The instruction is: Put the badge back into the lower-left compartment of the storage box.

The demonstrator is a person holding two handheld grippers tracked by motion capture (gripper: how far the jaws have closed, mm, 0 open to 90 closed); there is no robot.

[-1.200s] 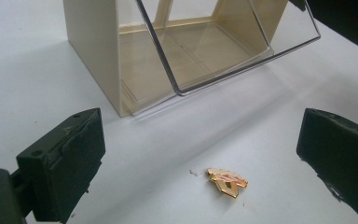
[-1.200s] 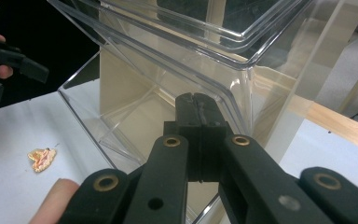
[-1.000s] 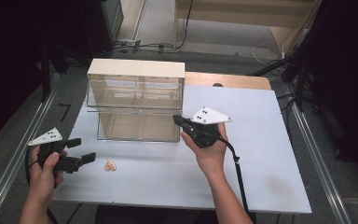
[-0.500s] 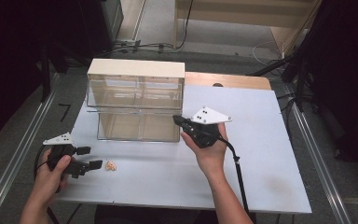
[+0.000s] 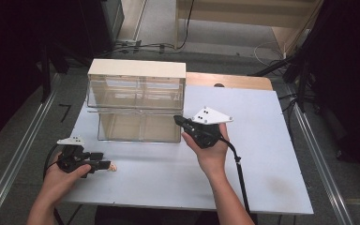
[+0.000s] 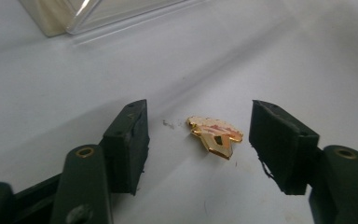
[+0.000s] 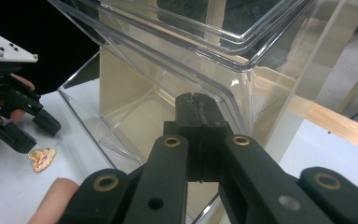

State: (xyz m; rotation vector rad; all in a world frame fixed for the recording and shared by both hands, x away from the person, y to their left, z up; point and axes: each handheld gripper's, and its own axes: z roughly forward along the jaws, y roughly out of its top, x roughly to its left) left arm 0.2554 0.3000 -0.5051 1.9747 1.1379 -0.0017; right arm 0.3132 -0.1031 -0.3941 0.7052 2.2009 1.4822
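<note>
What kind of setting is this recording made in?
Probably a lab or workshop rigged for recording: a white table on bare grey floor, metal rails along both sides, loose cables behind, and a clear drawer unit.

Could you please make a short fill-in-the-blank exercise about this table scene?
1. The left tool has its jaws ____ around the small gold trinket.
2. The trinket lies on the white ____, touching neither jaw.
3. The right tool has its jaws ____, at the clear plastic drawer cabinet.

Missing words: open; table; shut
</note>
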